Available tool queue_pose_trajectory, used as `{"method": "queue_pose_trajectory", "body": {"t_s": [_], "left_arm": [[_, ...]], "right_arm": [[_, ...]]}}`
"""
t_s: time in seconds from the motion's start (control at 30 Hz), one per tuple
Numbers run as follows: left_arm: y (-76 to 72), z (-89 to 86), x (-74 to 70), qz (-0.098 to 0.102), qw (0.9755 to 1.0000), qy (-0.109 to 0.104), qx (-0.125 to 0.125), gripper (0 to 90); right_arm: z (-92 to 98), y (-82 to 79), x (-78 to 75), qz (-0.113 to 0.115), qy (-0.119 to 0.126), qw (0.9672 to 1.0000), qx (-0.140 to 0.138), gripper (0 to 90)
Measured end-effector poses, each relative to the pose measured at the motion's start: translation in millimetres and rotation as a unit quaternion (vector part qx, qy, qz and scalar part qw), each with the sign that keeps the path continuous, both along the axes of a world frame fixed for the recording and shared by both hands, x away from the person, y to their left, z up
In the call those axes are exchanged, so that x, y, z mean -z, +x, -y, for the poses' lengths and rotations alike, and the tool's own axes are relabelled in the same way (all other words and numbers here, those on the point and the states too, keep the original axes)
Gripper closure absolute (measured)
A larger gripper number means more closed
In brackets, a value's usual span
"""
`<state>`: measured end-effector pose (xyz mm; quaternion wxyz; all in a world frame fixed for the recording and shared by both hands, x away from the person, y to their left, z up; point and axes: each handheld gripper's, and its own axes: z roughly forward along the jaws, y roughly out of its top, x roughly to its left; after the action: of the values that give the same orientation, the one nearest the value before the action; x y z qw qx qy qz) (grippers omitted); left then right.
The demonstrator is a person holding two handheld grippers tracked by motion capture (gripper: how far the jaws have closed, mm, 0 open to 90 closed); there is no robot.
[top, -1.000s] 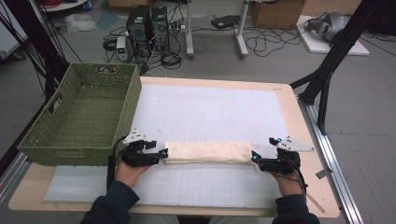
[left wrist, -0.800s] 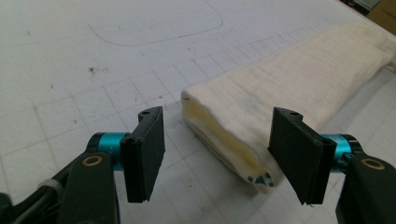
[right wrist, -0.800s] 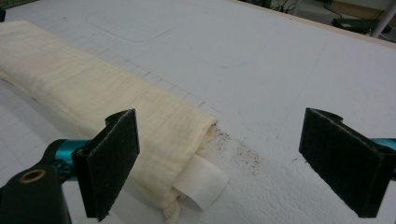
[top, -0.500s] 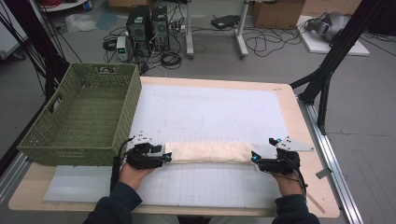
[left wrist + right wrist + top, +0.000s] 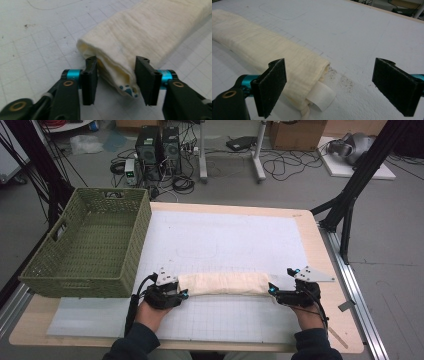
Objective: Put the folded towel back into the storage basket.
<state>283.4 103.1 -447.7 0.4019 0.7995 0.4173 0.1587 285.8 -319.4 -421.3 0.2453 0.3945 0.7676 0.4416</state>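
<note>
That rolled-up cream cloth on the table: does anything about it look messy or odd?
Slightly. At the rolled cloth's end by the right gripper, a white label pokes out, and dark specks dirty the mat beside it. At the other end, loose layers sag out between the closing jaws of the left gripper.
</note>
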Motion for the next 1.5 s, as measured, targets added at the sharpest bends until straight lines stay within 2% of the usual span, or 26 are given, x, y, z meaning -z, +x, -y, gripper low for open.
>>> {"method": "queue_pose_trajectory", "body": {"t_s": [0.13,0.2,0.23,0.27,0.3,0.33,0.37,0.47,0.5,0.53,0.63,0.7,0.8,0.83,0.9,1.03,1.17,1.27,1.3,1.33,1.4,1.5], "left_arm": [[-2.2,2.0,0.4,0.003,1.0000,0.000,-0.002,59.2],[-2.5,1.9,0.9,0.003,0.9999,-0.006,0.012,66.4],[-1.9,1.5,1.0,-0.002,0.9996,-0.014,0.026,76.9],[-0.5,0.2,1.3,-0.007,0.9993,-0.024,0.028,78.3],[-0.5,0.2,1.3,-0.007,0.9993,-0.024,0.028,79.2],[0.8,-1.5,1.2,-0.012,0.9990,-0.034,0.027,79.2],[3.3,-5.7,0.0,-0.016,0.9974,-0.064,0.027,80.1],[5.2,-12.7,-7.8,-0.007,0.9933,-0.113,0.024,80.2],[5.2,-12.7,-7.8,-0.007,0.9933,-0.113,0.024,80.2],[6.1,-16.6,-11.3,-0.008,0.9907,-0.134,0.024,80.2],[7.6,-20.1,-12.0,-0.010,0.9893,-0.144,0.020,80.1],[8.1,-20.8,-11.9,-0.011,0.9890,-0.146,0.019,80.0],[7.9,-20.6,-12.0,-0.009,0.9892,-0.145,0.019,80.0],[7.7,-20.5,-12.1,-0.007,0.9893,-0.144,0.019,80.0],[7.6,-20.5,-12.0,-0.007,0.9896,-0.143,0.019,80.0],[8.2,-21.7,-11.2,-0.007,0.9901,-0.139,0.017,79.9],[8.7,-22.3,-10.6,-0.007,0.9905,-0.136,0.016,79.8],[8.7,-22.0,-9.9,-0.006,0.9912,-0.131,0.016,79.8],[8.7,-21.9,-9.7,-0.007,0.9913,-0.131,0.017,79.8],[8.8,-21.7,-9.3,-0.007,0.9915,-0.129,0.016,79.7],[8.9,-21.6,-9.1,-0.007,0.9914,-0.129,0.016,79.7],[9.0,-21.6,-8.6,-0.007,0.9914,-0.130,0.014,79.7]], "right_arm": [[-0.9,0.2,0.1,-0.001,-0.001,1.0000,-0.002,11.5],[-1.5,0.6,0.4,-0.001,-0.002,1.0000,-0.003,11.5],[-2.3,1.0,0.7,-0.002,-0.003,1.0000,-0.005,11.5],[-3.0,1.0,0.9,-0.004,-0.003,1.0000,-0.006,11.5],[-3.0,1.0,0.9,-0.004,-0.003,1.0000,-0.006,11.5],[-3.4,1.1,0.9,-0.005,-0.004,1.0000,-0.007,11.5],[-3.9,1.4,1.1,-0.005,-0.003,0.9999,-0.009,11.6],[-3.0,2.0,1.1,-0.007,-0.001,1.0000,-0.006,11.6],[-2.3,2.0,0.8,-0.013,0.002,0.9999,-0.002,11.8],[-1.6,2.5,0.6,-0.016,0.006,0.9999,0.001,12.3],[0.3,2.8,-0.1,-0.031,0.012,0.9994,0.010,22.7],[-0.6,2.3,0.5,-0.040,0.012,0.9990,0.013,26.5],[-4.6,4.3,4.1,-0.058,0.001,0.9983,0.007,30.4],[-4.6,4.3,4.1,-0.058,0.001,0.9983,0.007,30.4],[-9.4,7.1,9.6,-0.084,-0.003,0.9965,0.003,31.5],[-16.4,9.3,15.0,-0.109,-0.019,0.9938,-0.008,31.6],[-19.0,10.5,18.2,-0.121,-0.023,0.9924,-0.012,33.5],[-20.1,11.1,20.5,-0.136,-0.021,0.9903,-0.019,42.2],[-20.1,11.1,20.5,-0.136,-0.021,0.9903,-0.019,42.2],[-22.0,11.4,22.2,-0.144,-0.025,0.9888,-0.030,45.6],[-23.7,10.8,22.2,-0.141,-0.030,0.9891,-0.029,45.5],[-29.1,9.5,23.1,-0.130,-0.052,0.9891,-0.045,41.8]]}}
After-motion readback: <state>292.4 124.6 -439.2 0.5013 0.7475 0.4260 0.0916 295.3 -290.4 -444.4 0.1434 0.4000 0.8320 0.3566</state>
